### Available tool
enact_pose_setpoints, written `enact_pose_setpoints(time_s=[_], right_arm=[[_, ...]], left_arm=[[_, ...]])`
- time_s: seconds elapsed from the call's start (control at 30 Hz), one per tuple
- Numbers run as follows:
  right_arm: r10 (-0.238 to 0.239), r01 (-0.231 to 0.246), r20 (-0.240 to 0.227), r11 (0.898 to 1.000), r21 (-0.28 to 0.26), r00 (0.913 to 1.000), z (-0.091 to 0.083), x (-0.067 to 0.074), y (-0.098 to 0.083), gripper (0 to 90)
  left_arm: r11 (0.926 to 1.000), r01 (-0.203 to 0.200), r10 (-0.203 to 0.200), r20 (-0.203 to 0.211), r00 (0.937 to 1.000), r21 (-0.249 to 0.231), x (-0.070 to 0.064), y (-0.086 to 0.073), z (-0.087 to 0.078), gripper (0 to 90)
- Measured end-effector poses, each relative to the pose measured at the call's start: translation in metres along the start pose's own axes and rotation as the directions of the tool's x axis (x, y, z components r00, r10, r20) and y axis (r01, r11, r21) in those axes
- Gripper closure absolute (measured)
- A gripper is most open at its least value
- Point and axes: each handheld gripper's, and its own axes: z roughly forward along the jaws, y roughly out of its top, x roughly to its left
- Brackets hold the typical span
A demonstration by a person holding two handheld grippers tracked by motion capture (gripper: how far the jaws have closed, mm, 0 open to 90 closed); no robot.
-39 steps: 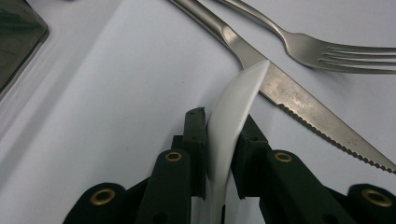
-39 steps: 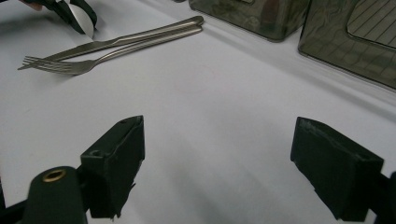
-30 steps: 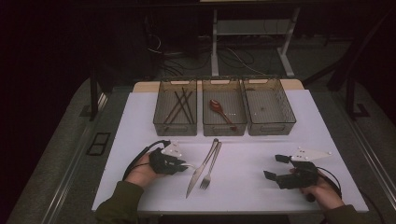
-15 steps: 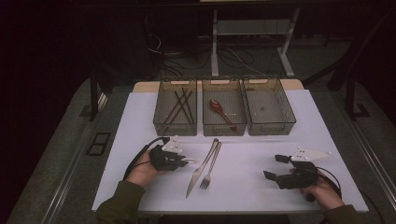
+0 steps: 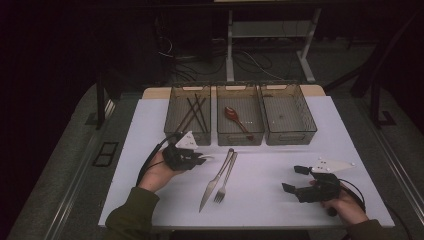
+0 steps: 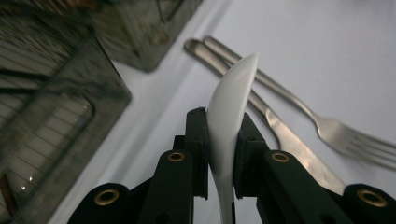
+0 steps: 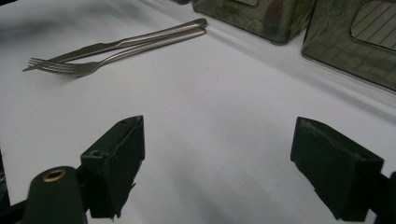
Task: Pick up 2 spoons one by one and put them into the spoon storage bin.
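My left gripper (image 5: 200,159) is shut on a white spoon (image 6: 229,112), held edge-on above the white table, left of a metal knife (image 5: 215,182) and fork (image 5: 226,177) lying side by side. In the left gripper view the spoon stands between both pads, with the knife (image 6: 280,126) and fork (image 6: 327,126) behind it. My right gripper (image 5: 296,179) rests at the near right of the table, jaws wide apart with nothing between them. Its own view (image 7: 219,158) shows bare table between the jaws and the fork (image 7: 88,65) and knife (image 7: 116,44) farther off.
Three clear bins stand in a row at the back: the left bin (image 5: 189,114) holds dark chopsticks, the middle bin (image 5: 239,116) a reddish spoon, the right bin (image 5: 289,115) looks bare. A cable trails from each gripper.
My left gripper has lifted off the table with the white spoon and drifted slightly toward the bins. The right gripper has stayed put.
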Motion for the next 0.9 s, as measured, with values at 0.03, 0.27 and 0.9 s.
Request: enact_pose_setpoints(time_s=[0.03,0.27,0.9], right_arm=[[-0.001,0.001,0.003,1.0,-0.001,1.0,0.0,0.0,0.0,17.3],[-0.006,0.006,0.001,1.0,-0.005,1.0,0.001,0.001,0.001,17.3],[-0.009,0.009,-0.005,1.0,0.005,0.9999,0.006,0.006,0.0,17.3]], left_arm=[[1.0,-0.001,0.001,0.0,1.0,-0.006,0.002,0.004,-0.001,77.8],[0.9988,0.013,-0.012,0.013,0.9998,-0.048,0.012,0.03,-0.004,77.7],[0.9944,-0.021,0.024,0.019,0.9995,-0.104,0.039,0.096,0.007,77.7]])
